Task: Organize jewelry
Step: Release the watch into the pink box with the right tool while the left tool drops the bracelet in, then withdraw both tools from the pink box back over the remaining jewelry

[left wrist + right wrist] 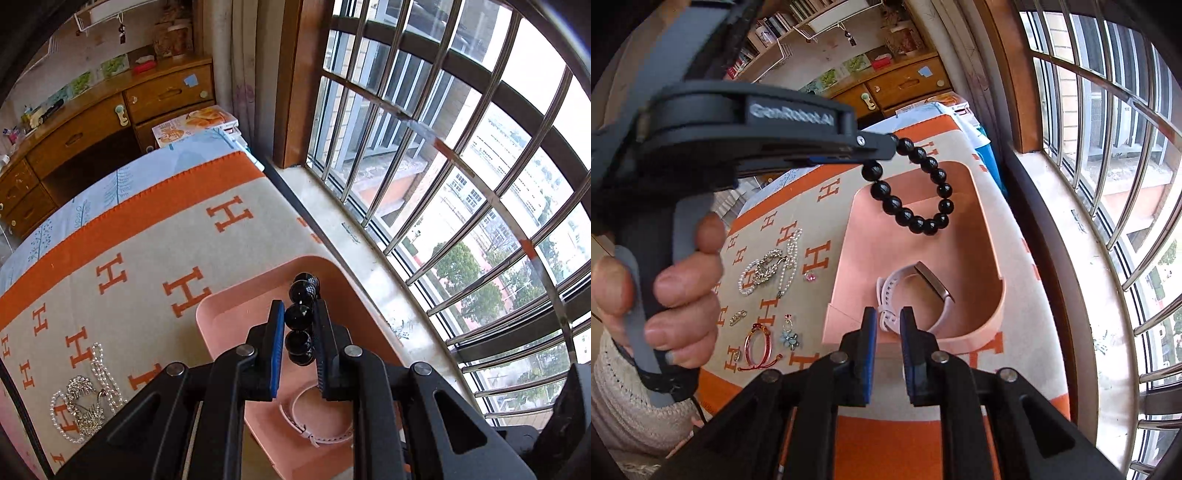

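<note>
My left gripper (299,314) is shut on a black bead bracelet (302,317) and holds it above the pink tray (236,314). In the right wrist view the bracelet (916,192) hangs from the left gripper (886,147) over the tray (993,258). A white wristband watch (923,291) lies in the tray. My right gripper (888,317) is open and empty, low at the tray's near edge. A pearl necklace with a rhinestone brooch (768,266) lies on the blanket left of the tray, also in the left wrist view (85,395).
Small pieces lie on the H-patterned blanket (820,206): a pink stud (810,276), a red cord bracelet (757,343), a blue flower charm (790,338), a small clip (738,317). A barred window (461,166) and stone sill (373,266) run along the right. A wooden dresser (92,122) stands behind.
</note>
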